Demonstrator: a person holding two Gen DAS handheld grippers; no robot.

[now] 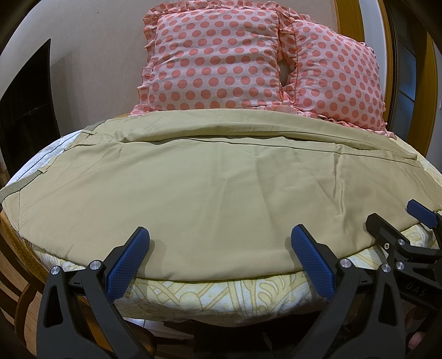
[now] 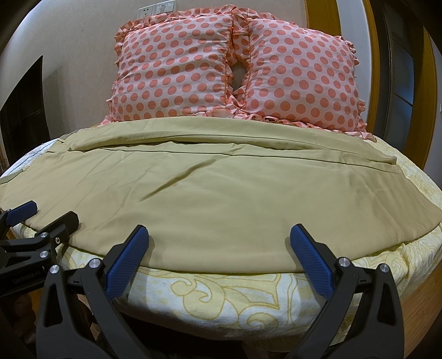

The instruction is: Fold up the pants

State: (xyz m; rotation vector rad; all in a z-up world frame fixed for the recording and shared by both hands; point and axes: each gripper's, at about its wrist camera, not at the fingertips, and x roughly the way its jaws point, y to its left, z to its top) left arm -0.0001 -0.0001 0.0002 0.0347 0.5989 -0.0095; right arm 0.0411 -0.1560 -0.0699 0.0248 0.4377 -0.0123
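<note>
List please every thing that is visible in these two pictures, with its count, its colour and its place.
pants: one, khaki, spread flat across the bed, waistband at the left
pillows: two, pink with coral dots and ruffles, side by side behind the pants against the wall
bed sheet: one, white with yellow pattern, under the pants
wall sockets: one group, white, on the wall above the pillows
door frame: one, yellow-brown wood, at the right
left gripper: one, black with blue pads, open at the near edge of the pants
right gripper: one, same colours, open at the near edge, beside the left one
</note>
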